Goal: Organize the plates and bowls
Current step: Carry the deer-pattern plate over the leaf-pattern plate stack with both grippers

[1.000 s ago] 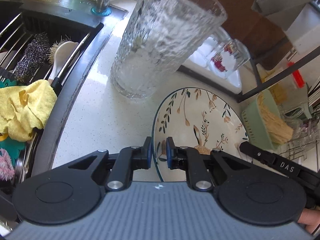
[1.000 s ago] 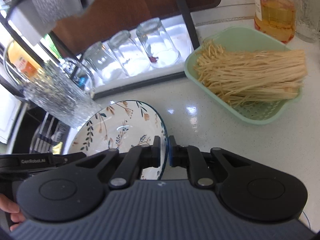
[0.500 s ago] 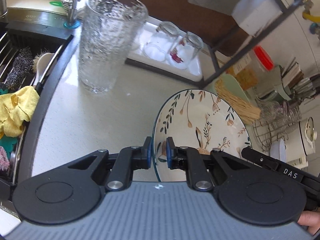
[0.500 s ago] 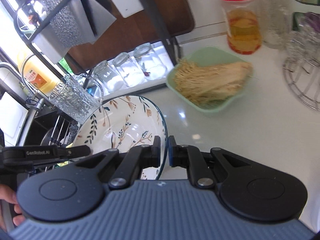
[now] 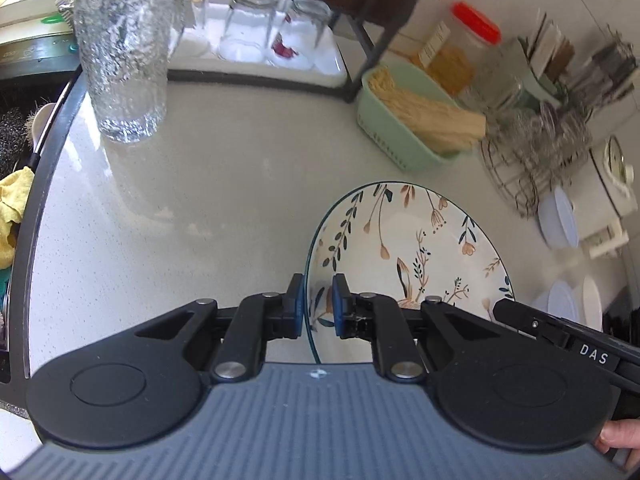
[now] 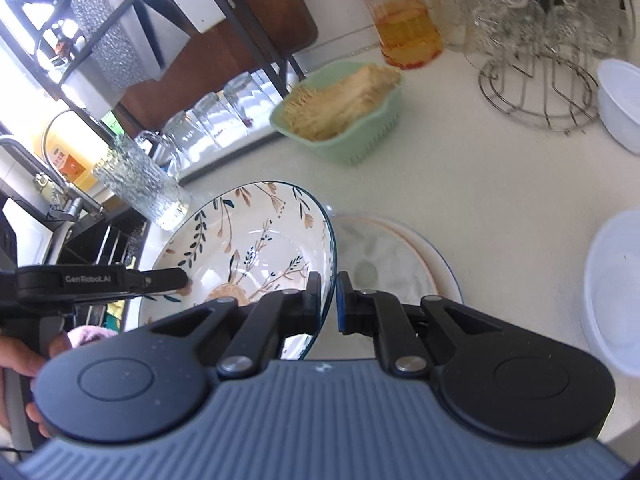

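Now both grippers clamp opposite rim edges of one floral plate, held above the counter.

White, blue-rimmed, painted with leaves and stems, the floral plate (image 5: 412, 256) sits pinched between the left gripper (image 5: 316, 304) and right gripper (image 6: 330, 300). Since a second ago it has travelled right, away from the textured glass (image 5: 124, 52). A stack of plates (image 6: 400, 264) lies below right; bare counter (image 5: 192, 200) stretches left, green basket (image 5: 392, 128) far.

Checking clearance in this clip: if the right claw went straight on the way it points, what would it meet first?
Probably the pale plate lying on the counter just beyond the right claw, which is shut on the floral bowl's rim. Depth is hard to judge.
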The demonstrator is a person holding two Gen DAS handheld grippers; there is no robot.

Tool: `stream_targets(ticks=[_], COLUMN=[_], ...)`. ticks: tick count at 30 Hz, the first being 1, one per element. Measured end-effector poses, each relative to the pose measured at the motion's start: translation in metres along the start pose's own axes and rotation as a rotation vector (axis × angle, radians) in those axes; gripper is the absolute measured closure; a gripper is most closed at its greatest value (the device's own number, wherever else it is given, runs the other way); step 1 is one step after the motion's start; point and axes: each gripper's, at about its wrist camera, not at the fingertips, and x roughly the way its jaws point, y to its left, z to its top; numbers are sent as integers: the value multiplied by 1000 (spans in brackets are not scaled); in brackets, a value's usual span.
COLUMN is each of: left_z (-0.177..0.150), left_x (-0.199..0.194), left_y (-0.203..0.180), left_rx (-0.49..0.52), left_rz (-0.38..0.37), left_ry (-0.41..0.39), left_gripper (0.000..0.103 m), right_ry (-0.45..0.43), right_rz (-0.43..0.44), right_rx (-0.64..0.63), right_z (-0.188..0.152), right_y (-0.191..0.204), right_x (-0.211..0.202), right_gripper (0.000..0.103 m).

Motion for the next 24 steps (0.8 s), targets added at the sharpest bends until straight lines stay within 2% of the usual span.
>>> stream_targets(ticks=[6, 14, 20, 24], left_z=[-4, -8, -9, -9], left_x=[4, 7, 12, 16], left_y=[-12, -34, -46, -45], left_rx=[72, 175, 228, 217], left_rz=[17, 48, 87, 90], left_ry=[37, 57, 66, 83], left_gripper=[87, 87, 87, 86], right_ry=[-13, 1, -3, -18], right_rz=[-27, -20, -21, -35], right_rx=[39, 55, 32, 18], right_z=[-16, -26, -27, -26], right_y=[-11, -30, -34, -33], right_x=[2, 7, 10, 8], right_gripper=[92, 92, 92, 92])
